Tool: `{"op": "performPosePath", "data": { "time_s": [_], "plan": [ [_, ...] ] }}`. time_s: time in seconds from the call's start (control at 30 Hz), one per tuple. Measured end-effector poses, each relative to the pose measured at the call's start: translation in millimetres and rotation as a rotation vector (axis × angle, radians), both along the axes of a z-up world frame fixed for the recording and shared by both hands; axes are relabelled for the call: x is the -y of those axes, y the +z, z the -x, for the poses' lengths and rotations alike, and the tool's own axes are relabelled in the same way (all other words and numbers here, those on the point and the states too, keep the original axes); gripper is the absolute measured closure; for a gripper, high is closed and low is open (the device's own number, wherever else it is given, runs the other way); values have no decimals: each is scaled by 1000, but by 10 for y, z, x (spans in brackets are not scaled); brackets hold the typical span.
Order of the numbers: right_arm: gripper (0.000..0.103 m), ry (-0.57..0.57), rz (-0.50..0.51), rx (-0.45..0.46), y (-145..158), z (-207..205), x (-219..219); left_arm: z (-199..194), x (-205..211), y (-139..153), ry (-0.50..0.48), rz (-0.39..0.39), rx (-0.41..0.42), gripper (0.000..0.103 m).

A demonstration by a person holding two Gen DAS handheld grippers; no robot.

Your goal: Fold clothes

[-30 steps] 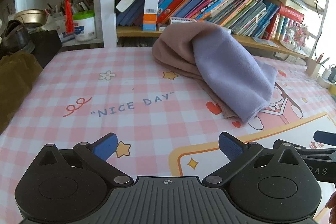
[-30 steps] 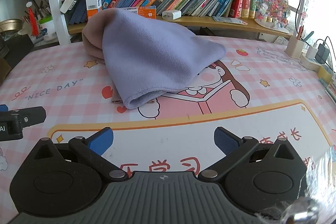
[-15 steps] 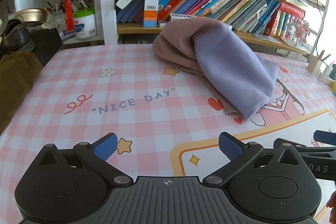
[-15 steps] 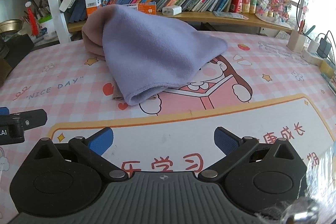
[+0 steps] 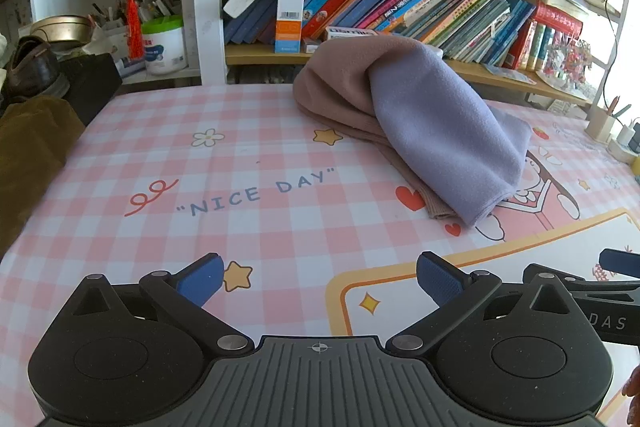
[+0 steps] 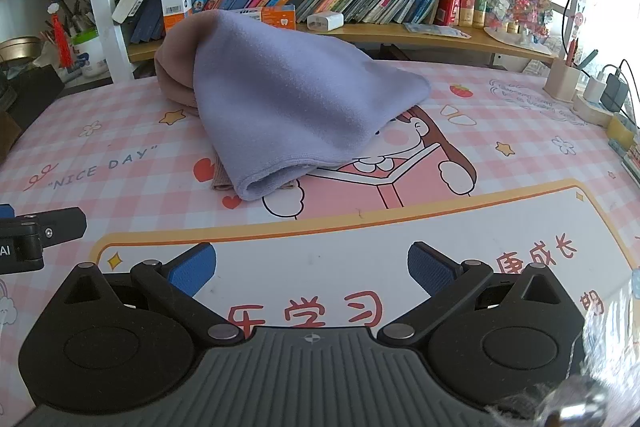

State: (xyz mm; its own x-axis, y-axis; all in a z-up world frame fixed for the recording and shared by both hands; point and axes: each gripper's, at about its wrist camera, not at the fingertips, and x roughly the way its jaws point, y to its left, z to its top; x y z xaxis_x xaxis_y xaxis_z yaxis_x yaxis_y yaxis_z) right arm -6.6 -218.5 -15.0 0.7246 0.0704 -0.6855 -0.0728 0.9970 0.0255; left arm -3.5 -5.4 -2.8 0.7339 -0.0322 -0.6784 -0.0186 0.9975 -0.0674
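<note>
Pink tabletop (image 5: 248, 163) | clothes pile (image 6: 288, 103) now looks closer | left gripper (image 5: 318, 277) and right gripper (image 6: 310, 267) spread wide, holding nothing | folding not started.

The table (image 5: 280, 227) cover reads "NICE DAY" in blue and large red characters 学习, while the right gripper (image 5: 608, 307) body shows "DAS".

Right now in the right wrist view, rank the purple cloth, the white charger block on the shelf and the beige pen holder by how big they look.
1. purple cloth, by far the largest.
2. beige pen holder.
3. white charger block.
The last two look close, and their distances from the camera differ, so their order is unsure.
</note>
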Motion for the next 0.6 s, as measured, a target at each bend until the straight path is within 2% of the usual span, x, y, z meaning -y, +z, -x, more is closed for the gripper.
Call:
{"op": "performPosePath", "data": {
  "time_s": [0.6],
  "plan": [
    [0, 1, 0, -3, -1, 20, -2, 16, 1, 19, 3, -5, -5, 0]
  ]
}}
